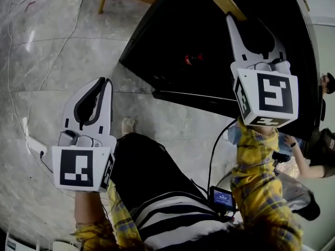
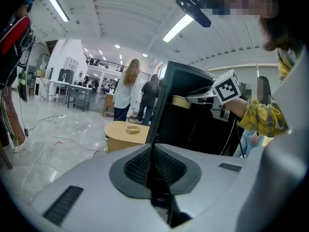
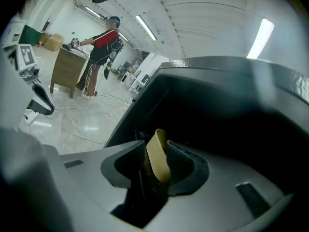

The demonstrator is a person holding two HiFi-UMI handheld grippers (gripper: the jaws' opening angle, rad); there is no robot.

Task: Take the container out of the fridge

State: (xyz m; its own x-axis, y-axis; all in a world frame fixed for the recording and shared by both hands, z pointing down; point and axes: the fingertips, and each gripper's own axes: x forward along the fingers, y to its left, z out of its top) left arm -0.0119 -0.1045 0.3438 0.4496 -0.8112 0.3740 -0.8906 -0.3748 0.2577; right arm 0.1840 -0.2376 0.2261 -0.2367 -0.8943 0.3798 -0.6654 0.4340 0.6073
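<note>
Container first, and I can't pick it out: the black fridge (image 1: 183,25) is all shadow from the head view, with only a small red glint (image 1: 192,59) showing in the dark. Whether that glint belongs to the container, I can't tell. High on the fridge sits a tan strap handle (image 1: 226,0), and that's where my right gripper (image 3: 159,154) is. Its jaws are apart, and the strap loops upright in the gap, nearer the right-hand pad, with clear space on the other side and no squeeze on it. My left gripper (image 2: 153,153) hangs well apart from the fridge, out over the marble floor (image 1: 36,61). Its jaws are closed together with nothing in them. Beyond it, a low round wooden table (image 2: 123,135) carrying a small tan dish (image 2: 133,128) stands beside the fridge. People (image 2: 126,88) stand further back.
</note>
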